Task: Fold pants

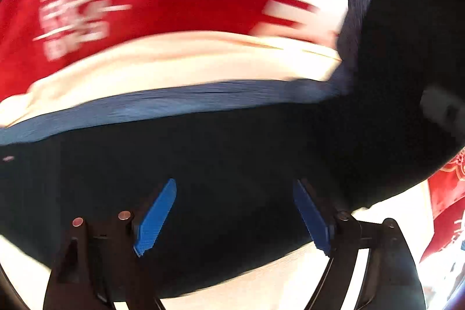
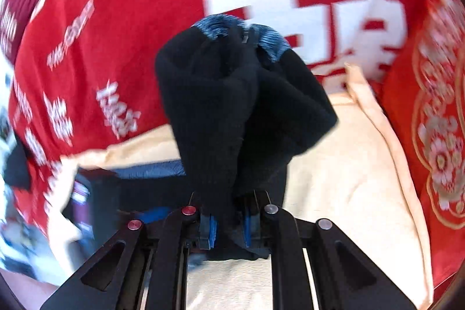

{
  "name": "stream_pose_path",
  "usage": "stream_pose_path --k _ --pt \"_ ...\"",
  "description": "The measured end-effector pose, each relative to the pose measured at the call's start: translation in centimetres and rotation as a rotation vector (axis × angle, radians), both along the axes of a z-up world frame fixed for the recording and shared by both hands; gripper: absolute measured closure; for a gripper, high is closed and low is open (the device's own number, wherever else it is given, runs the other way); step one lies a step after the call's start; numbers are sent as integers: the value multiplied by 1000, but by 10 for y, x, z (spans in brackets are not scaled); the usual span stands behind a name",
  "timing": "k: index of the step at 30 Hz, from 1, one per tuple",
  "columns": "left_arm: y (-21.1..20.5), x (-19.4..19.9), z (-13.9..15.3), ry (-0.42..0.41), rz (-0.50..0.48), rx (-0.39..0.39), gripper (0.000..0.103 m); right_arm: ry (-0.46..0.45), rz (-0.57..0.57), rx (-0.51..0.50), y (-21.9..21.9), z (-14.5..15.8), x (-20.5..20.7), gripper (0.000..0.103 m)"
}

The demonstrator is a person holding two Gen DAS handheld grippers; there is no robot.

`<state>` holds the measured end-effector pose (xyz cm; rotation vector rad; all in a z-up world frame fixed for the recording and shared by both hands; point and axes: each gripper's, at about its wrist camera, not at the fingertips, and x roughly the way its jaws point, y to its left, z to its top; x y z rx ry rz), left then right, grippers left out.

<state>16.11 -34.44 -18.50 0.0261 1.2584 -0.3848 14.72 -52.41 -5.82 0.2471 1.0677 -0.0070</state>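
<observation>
The dark navy pants (image 1: 221,153) with a blue ribbed band (image 1: 186,100) lie on a cream cloth. In the left wrist view my left gripper (image 1: 235,188) is open, its blue pads spread wide just over the dark fabric, holding nothing. In the right wrist view my right gripper (image 2: 229,225) is shut on a bunch of the pants (image 2: 232,106), which rises in front of the camera with its blue ribbed cuff (image 2: 232,28) on top. The frames are motion-blurred.
A cream cloth (image 2: 348,164) lies under the pants. A red cloth with white characters (image 2: 130,19) covers the surface beyond it. A red and gold patterned cushion (image 2: 436,121) is at the right. A dark boxy object (image 2: 84,193) shows at the left.
</observation>
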Motion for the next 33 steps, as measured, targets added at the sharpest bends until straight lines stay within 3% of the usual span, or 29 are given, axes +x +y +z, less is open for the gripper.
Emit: stream_pose_path --k 6,8,9,11,12,13,15,17,20,22,25,29,33 --pt "124 18 0 5 125 87 19 109 216 -186 123 -62 11 79" --pt "154 22 -4 14 163 112 19 174 297 -292 164 -95 4 74" --pt "168 23 -7 21 183 121 19 193 353 -414 188 -110 -1 73" --pt "188 23 -9 34 207 115 19 171 416 -532 210 -111 -12 57" --pt "193 22 -9 37 209 108 19 149 446 -533 216 -105 -19 50" --pt "195 20 -9 39 206 103 19 129 466 -503 219 -95 -27 38" --pt "178 21 -13 47 190 85 19 122 463 -411 214 -79 -36 36" --pt "168 24 -9 49 165 47 19 147 384 -189 195 -66 -36 36" --pt "140 23 -14 69 115 59 19 207 71 305 134 -73 -29 36" --pt "133 22 -25 95 109 85 19 231 -88 524 108 -91 -28 41" --pt "134 18 -25 116 141 42 19 236 -218 768 90 -116 -28 48" --pt "141 11 -8 68 153 14 19 245 -272 854 90 -134 -28 48" --pt "126 11 -14 101 106 5 19 250 -387 951 78 -152 -32 48"
